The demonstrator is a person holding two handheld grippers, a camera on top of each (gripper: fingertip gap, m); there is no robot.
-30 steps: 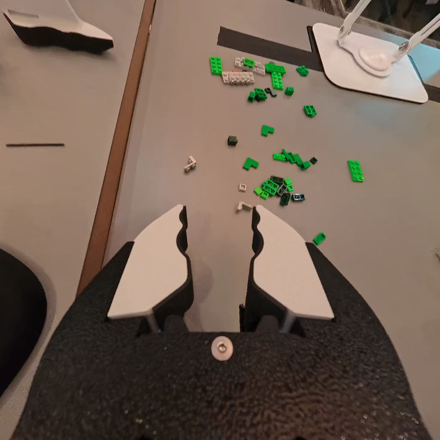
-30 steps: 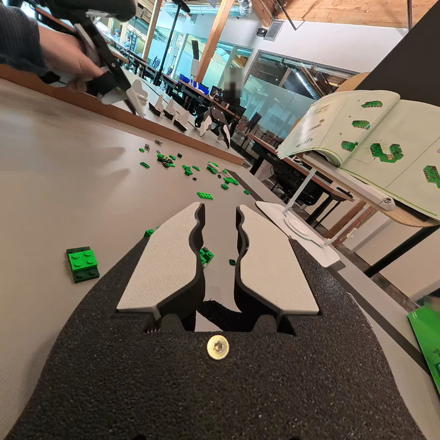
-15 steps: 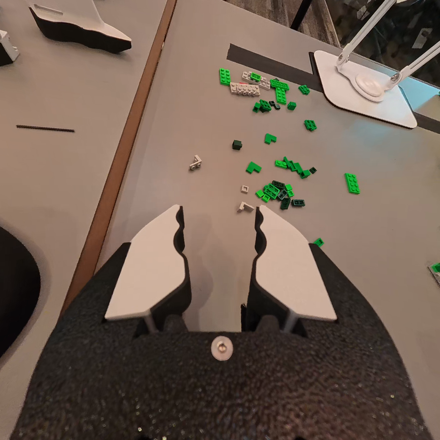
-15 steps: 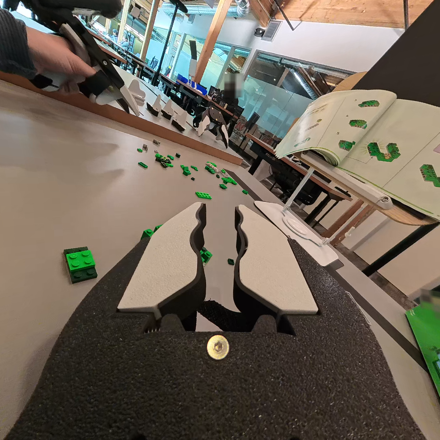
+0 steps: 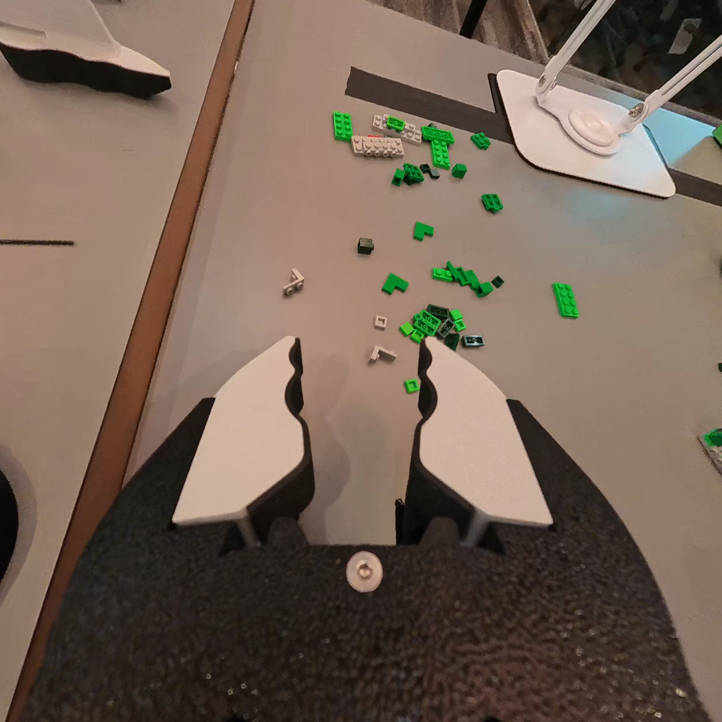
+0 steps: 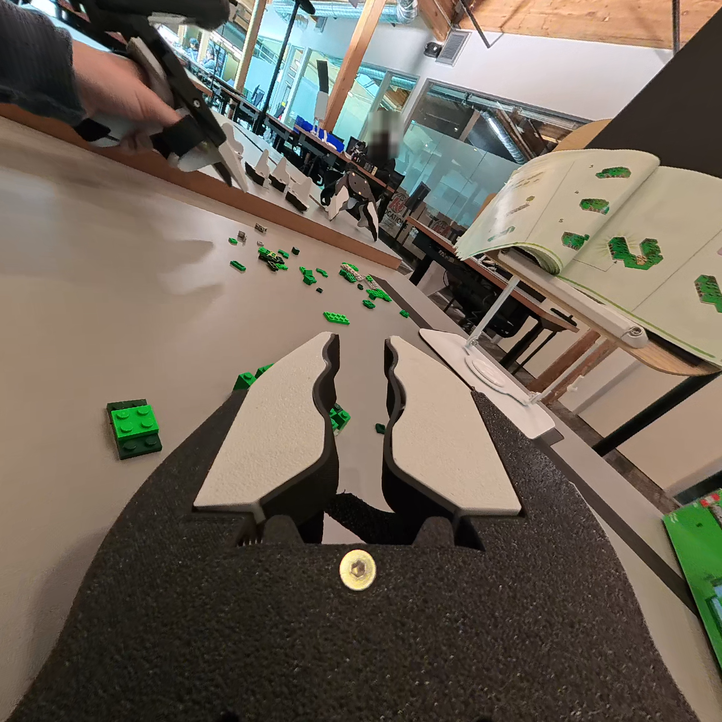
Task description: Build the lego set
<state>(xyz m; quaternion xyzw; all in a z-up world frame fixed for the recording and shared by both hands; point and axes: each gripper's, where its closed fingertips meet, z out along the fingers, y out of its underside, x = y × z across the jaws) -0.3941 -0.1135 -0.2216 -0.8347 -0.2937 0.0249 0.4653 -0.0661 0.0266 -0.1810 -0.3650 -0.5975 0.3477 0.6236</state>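
Left gripper (image 5: 359,344) spread wide and empty above grey table (image 5: 273,195); right gripper (image 6: 361,344) narrowly parted, empty, hovering low. Just ahead, small grey bracket (image 5: 381,353), light, stiff, likely slippery; best pinched across flat sides. Beyond, loose green pieces (image 5: 433,326) crowding close. Farther off, grey plates (image 5: 377,146) and white stand base (image 5: 578,144).

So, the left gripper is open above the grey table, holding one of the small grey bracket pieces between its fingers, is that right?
Not quite: the left gripper is open above the grey table, but it holds nothing. The left wrist view shows the small grey bracket piece lying on the table.
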